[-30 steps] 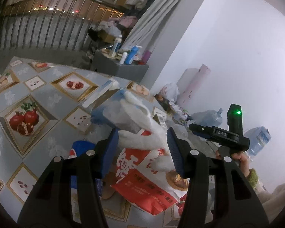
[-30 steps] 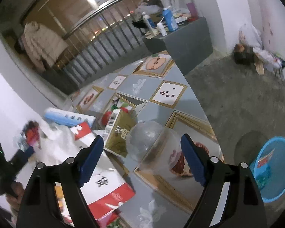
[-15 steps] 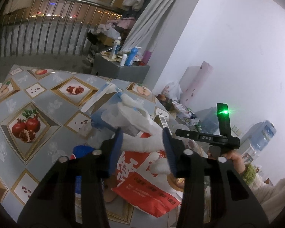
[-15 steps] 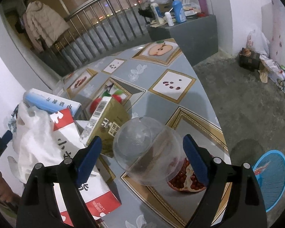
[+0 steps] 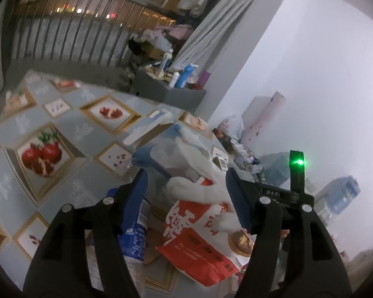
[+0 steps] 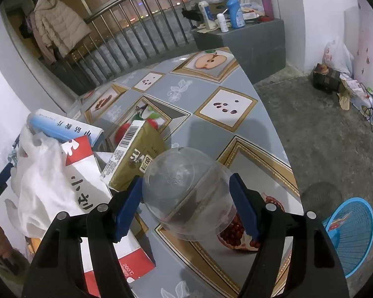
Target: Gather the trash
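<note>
the right hand-held gripper (image 6: 186,198) straddles a clear cup (image 6: 186,193) lying on its side on the desk (image 6: 226,104), just right of a white bag (image 6: 44,188); its pads sit at the cup's walls, though a firm pinch cannot be told. the left hand-held gripper (image 5: 186,193) is spread around the bag's bunched top (image 5: 199,188), not squeezing it. the step looks like a pickup; next, the cup likely needs lifting into the bag.

The left gripper (image 5: 186,193) stood spread wide; the right gripper (image 6: 186,196) was closed to both sides of a clear cup (image 6: 186,193).
</note>
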